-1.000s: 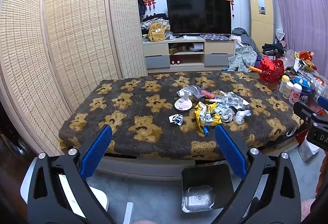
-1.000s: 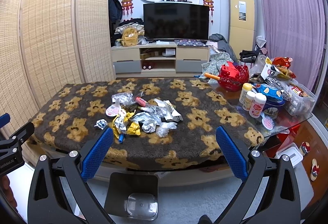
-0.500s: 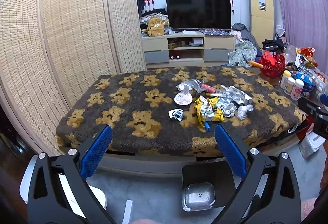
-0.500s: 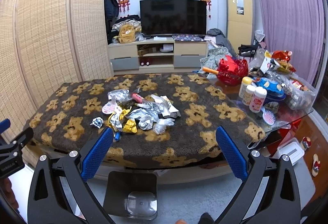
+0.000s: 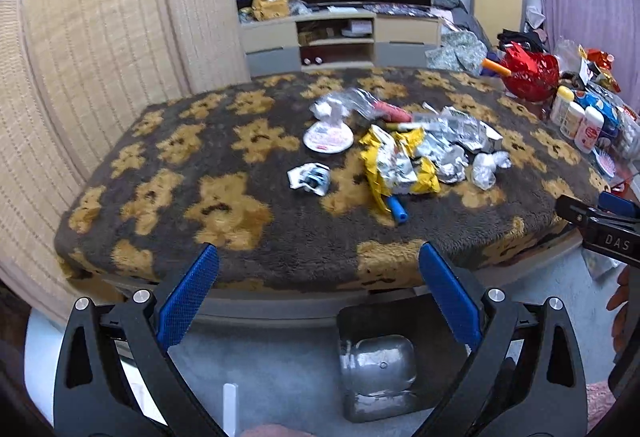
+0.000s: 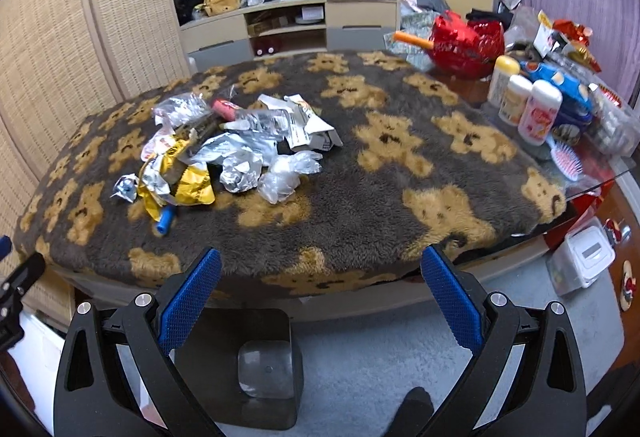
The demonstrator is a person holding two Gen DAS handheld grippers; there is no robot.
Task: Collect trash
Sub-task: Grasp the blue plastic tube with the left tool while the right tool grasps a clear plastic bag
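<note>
Trash (image 5: 404,153): a loose heap of wrappers on the bear-print counter (image 5: 224,237), left of centre in the right view. Heap includes a yellow wrapper (image 5: 394,167), crumpled foil (image 6: 240,171), a clear bag (image 6: 286,173), a round lid (image 5: 329,136), a red tube (image 5: 390,112) and a blue tube (image 5: 396,208). One small crumpled scrap (image 5: 310,177) lies just apart from the heap, on its left side.

Bin (image 6: 248,361): dark, on the floor below the counter's near edge. Lined with clear plastic; no trash visible inside.

Left claw (image 5: 318,295): spread wide, nothing between the pads, short of the counter edge and above the bin. Right claw (image 6: 320,297): likewise spread and empty, also short of the edge.

Progress, as judged: task at its start. All visible trash is on the counter; none collected. Every piece remains to be picked and dropped in the bin.

Bottles (image 6: 524,105) and a red basket (image 6: 466,43) at the counter's right end look like non-trash.
</note>
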